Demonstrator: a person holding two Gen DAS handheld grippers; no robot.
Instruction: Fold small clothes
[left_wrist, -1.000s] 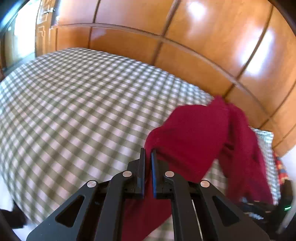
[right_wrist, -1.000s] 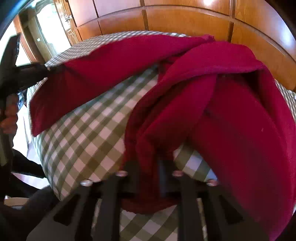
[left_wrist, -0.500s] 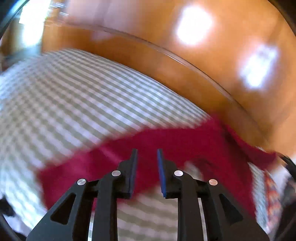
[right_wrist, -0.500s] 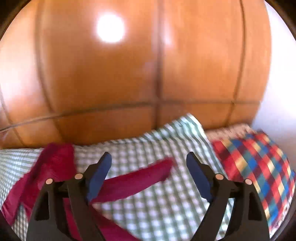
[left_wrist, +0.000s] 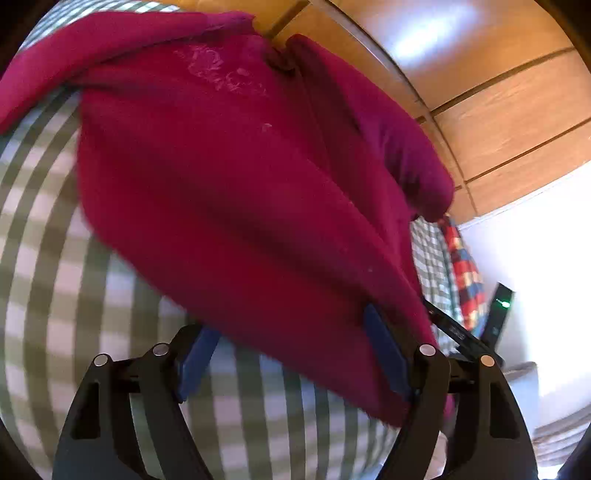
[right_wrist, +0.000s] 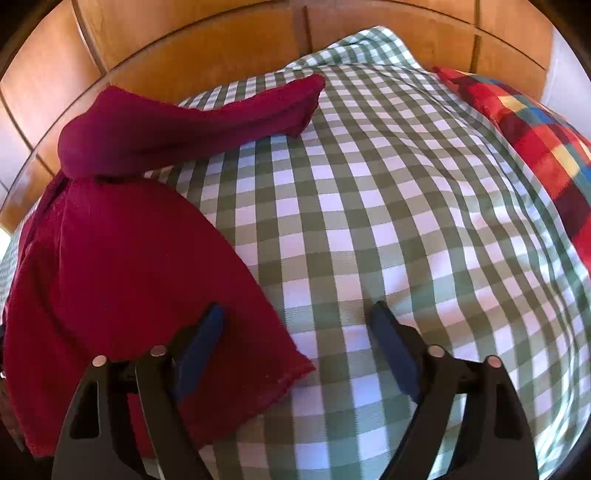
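Hidden: in the left wrist view the red garment fills most of the frame and drapes over the right finger pad; its lower hem is blurred.
Cut off: in the right wrist view the garment runs out of the lower left of the frame.
Surface: green-and-white checked bedspread, with a red, blue and yellow plaid pillow at the upper right.
Room: glossy wooden panelling across the top, a white wall at the right edge.
Left gripper: jaws wide apart, cloth lying between them, nothing clamped.
Right gripper: jaws wide apart; the garment's corner lies under the left finger, bare checks under the right.
Sleeve: 1 sleeve stretches toward the upper centre.
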